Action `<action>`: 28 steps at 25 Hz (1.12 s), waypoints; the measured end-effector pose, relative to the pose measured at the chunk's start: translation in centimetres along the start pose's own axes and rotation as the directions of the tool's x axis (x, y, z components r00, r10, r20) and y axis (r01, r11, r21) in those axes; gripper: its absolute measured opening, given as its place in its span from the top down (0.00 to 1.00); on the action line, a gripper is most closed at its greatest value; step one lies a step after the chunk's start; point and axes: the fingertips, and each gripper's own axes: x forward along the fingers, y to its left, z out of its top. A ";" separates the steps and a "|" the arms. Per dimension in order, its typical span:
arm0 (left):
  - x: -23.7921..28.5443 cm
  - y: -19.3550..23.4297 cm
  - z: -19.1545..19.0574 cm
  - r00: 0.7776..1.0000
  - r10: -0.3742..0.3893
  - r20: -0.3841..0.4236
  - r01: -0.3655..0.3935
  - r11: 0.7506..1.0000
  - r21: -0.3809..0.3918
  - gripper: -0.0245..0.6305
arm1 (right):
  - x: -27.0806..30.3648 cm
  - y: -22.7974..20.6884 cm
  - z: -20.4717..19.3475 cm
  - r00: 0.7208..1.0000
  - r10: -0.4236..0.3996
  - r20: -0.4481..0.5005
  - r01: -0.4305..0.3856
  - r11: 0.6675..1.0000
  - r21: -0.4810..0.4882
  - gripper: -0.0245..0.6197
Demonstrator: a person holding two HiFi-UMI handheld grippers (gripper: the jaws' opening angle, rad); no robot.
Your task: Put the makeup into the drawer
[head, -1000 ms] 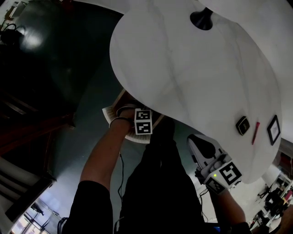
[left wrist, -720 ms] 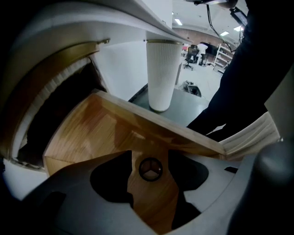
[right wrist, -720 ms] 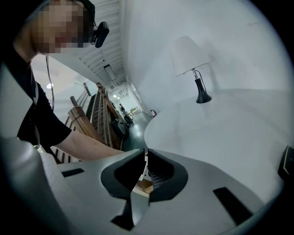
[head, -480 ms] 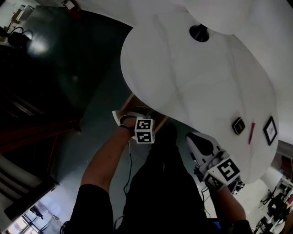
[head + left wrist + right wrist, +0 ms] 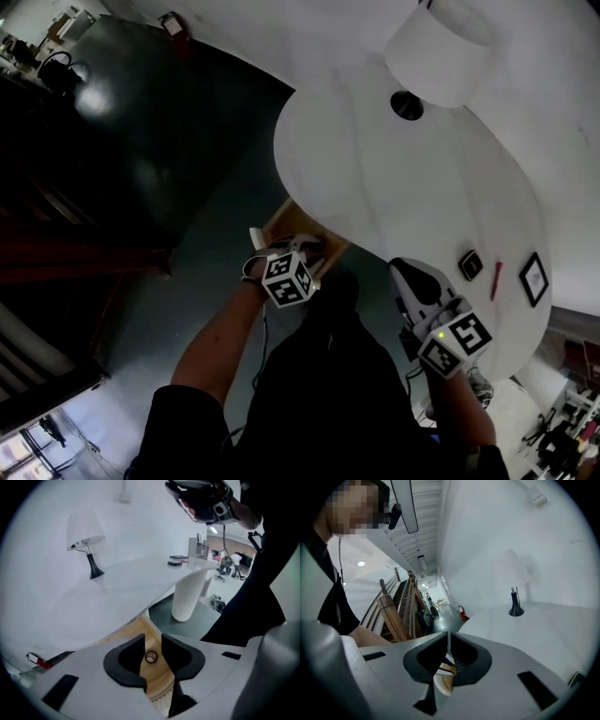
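Under the white table's near rim (image 5: 319,211) a wooden drawer (image 5: 302,236) stands pulled out. My left gripper (image 5: 305,251) hangs above it. Its jaws have just been closing and now stand a narrow gap apart, with nothing between them (image 5: 153,641). Through that gap a small round makeup piece (image 5: 151,656) lies on the drawer floor. My right gripper (image 5: 405,274) hovers at the table's near edge with its jaws shut on nothing (image 5: 448,637). On the table's right end lie a black compact (image 5: 471,264), a red stick (image 5: 495,279) and a black-framed square (image 5: 533,278).
A lamp with a white shade (image 5: 436,52) and a black base (image 5: 406,105) stands on the far side of the table. A white pedestal (image 5: 188,592) carries the tabletop. Dark floor (image 5: 187,150) lies to the left, with wooden stairs (image 5: 396,606) beyond.
My left hand has lifted away from the drawer and its marker cube has rolled. The right gripper has risen a little. The lamp shade has come into view.
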 end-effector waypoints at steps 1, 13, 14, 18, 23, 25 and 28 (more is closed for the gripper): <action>-1.0 -0.1 0.6 1.000 0.018 0.023 -0.018 1.000 -0.018 0.79 | -0.3 0.3 0.3 1.000 -0.001 0.003 0.001 1.000 -0.004 0.93; -12.1 -0.5 9.1 0.941 0.249 0.229 -0.186 0.946 -0.265 0.92 | -5.5 1.3 3.2 0.999 0.001 0.041 0.000 1.000 -0.024 0.93; -12.9 -0.4 9.8 0.933 0.266 0.243 -0.190 0.936 -0.297 0.93 | -6.1 1.0 3.4 0.999 0.002 0.050 -0.001 1.000 -0.020 0.93; -14.7 -0.8 13.1 0.907 0.320 0.272 -0.201 0.899 -0.388 0.94 | -9.1 -0.6 3.9 0.997 0.009 0.081 -0.007 1.000 -0.020 0.93; -15.5 -2.1 19.8 0.866 0.382 0.322 -0.211 0.865 -0.456 0.95 | -14.8 -3.8 4.2 0.993 -0.002 0.115 0.006 0.999 -0.038 0.93; -15.1 -2.8 22.6 0.847 0.392 0.359 -0.192 0.855 -0.482 0.95 | -17.1 -5.5 3.7 0.993 -0.013 0.120 0.018 0.999 -0.044 0.93; -14.1 -4.3 26.7 0.827 0.402 0.393 -0.174 0.848 -0.500 0.95 | -20.6 -8.1 3.0 0.991 -0.023 0.130 0.028 0.999 -0.037 0.93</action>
